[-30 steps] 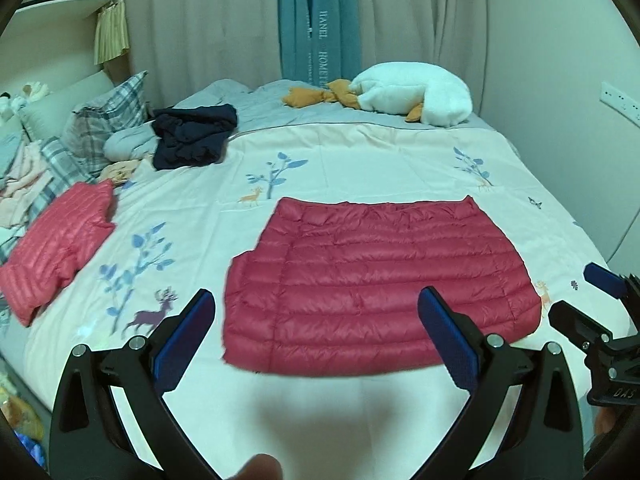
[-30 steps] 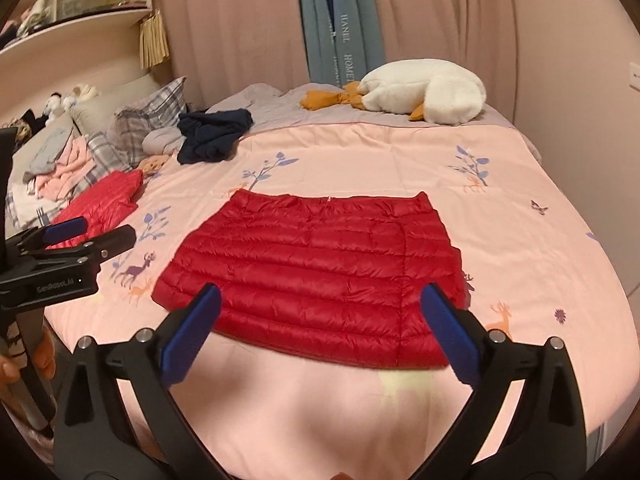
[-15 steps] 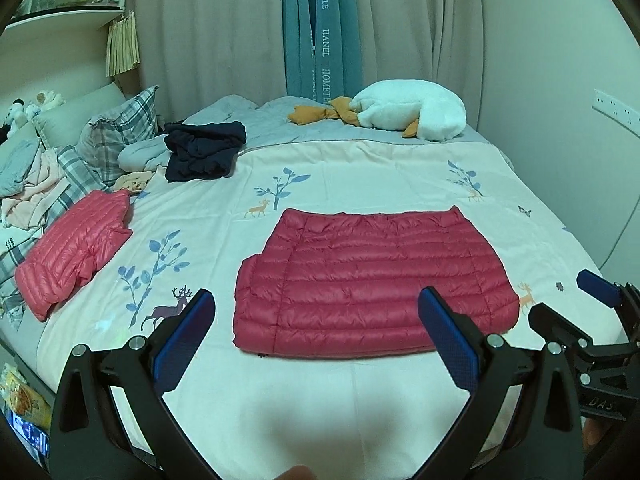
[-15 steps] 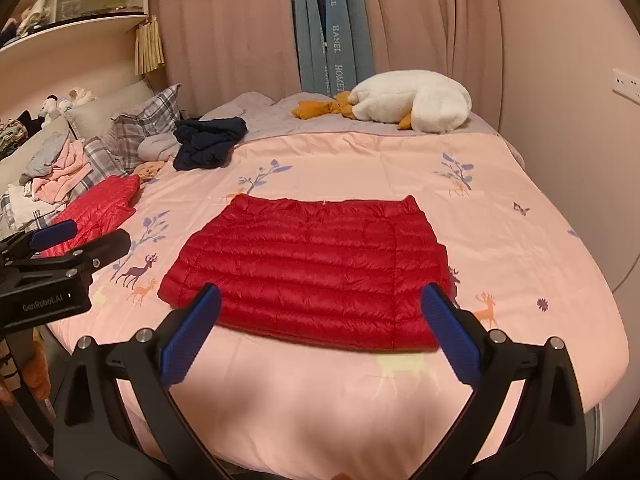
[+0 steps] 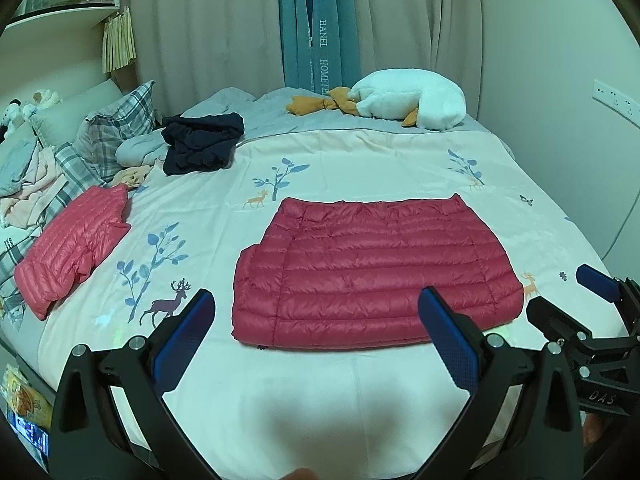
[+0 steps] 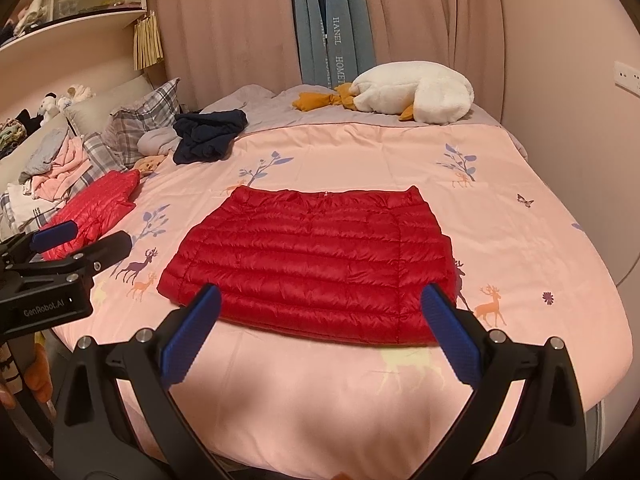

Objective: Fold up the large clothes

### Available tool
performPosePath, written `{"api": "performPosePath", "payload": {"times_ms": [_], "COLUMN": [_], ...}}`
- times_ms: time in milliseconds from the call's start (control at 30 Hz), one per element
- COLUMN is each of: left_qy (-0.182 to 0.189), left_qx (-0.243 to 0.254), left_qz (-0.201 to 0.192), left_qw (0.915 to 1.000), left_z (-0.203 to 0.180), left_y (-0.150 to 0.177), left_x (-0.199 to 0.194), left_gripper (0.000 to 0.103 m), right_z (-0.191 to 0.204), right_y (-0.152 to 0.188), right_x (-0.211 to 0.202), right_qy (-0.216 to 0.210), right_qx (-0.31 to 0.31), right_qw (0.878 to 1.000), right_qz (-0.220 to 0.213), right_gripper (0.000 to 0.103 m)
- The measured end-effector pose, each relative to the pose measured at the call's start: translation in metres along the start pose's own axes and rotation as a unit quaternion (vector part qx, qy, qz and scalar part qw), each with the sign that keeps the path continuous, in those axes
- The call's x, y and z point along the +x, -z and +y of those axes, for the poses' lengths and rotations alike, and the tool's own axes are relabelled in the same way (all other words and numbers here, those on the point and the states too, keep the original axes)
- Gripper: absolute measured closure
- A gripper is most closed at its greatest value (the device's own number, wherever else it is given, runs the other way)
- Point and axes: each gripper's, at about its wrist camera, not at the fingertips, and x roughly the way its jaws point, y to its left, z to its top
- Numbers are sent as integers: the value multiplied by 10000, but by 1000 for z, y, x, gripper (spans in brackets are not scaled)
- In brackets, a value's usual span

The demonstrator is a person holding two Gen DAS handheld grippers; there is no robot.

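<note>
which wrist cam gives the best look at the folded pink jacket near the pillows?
Left wrist. The pink jacket lies fully in view at the bed's left edge, quilting lines clear. In the right wrist view the same jacket sits farther left and the left gripper covers its near end.

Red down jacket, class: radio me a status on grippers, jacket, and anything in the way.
Left gripper open, right gripper open, both empty. Red down jacket folded flat on the bedspread. Nothing between grippers and jacket.
</note>
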Motion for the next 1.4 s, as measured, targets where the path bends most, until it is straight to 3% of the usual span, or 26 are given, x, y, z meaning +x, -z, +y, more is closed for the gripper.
{"api": "performPosePath", "payload": {"times_ms": [1400], "left_qy": [-77], "left_qx": [36], "left_qz": [108], "left_qw": [9999], "left_z": [2], "left_y": [6], "left_x": [8], "left_gripper": [1], "right_z": [2], "right_y": [-1], "right_x": [1], "right_qy": [-11], "right_qx": [47], "right_qw": [10000], "right_qz": [-12], "right_gripper": [2]}}
